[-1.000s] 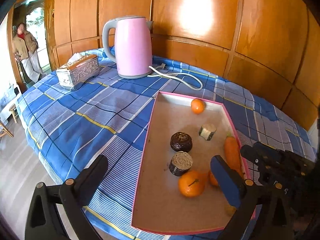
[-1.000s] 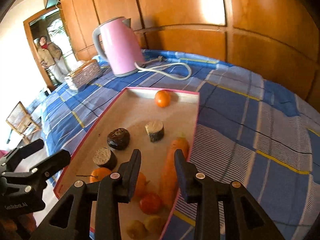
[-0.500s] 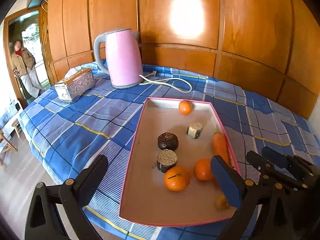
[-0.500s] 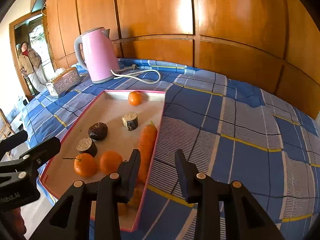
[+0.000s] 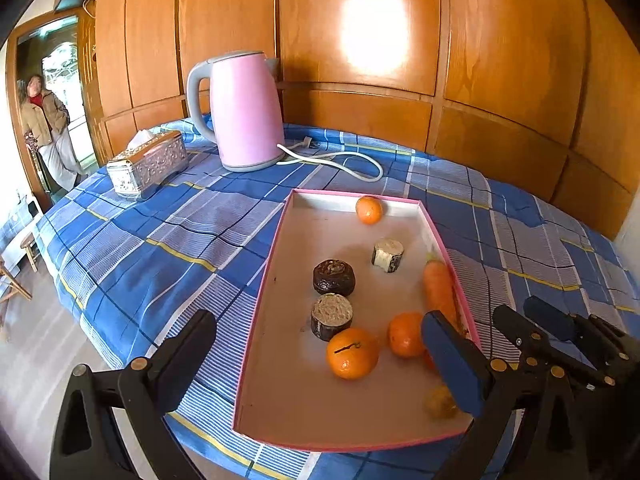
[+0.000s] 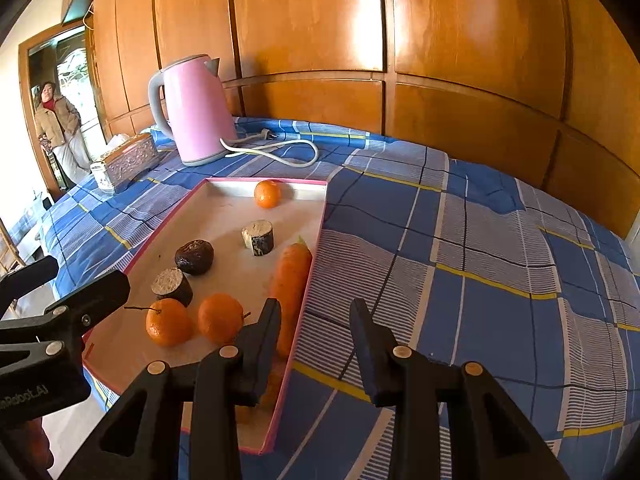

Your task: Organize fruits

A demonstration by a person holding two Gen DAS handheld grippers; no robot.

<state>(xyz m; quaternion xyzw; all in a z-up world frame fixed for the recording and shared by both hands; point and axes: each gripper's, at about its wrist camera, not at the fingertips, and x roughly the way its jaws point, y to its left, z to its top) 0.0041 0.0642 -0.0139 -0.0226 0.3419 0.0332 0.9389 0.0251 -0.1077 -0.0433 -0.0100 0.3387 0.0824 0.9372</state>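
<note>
Jaws of the left gripper (image 5: 316,344) stand wide and empty at the bottom of the left wrist view, over the near end of the pink-rimmed tray (image 5: 260,300). Narrowly parted and empty, the right gripper (image 6: 316,320) straddles the tray's right rim. Just beyond lie a carrot (image 6: 290,280), two mandarins (image 6: 219,317) and dark round pieces. Farther up-frame stands a pink kettle (image 5: 244,116).

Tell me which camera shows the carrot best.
The right wrist view: the carrot lies nearly full length along the tray's right wall. In the left wrist view the left gripper hides its near end.
</note>
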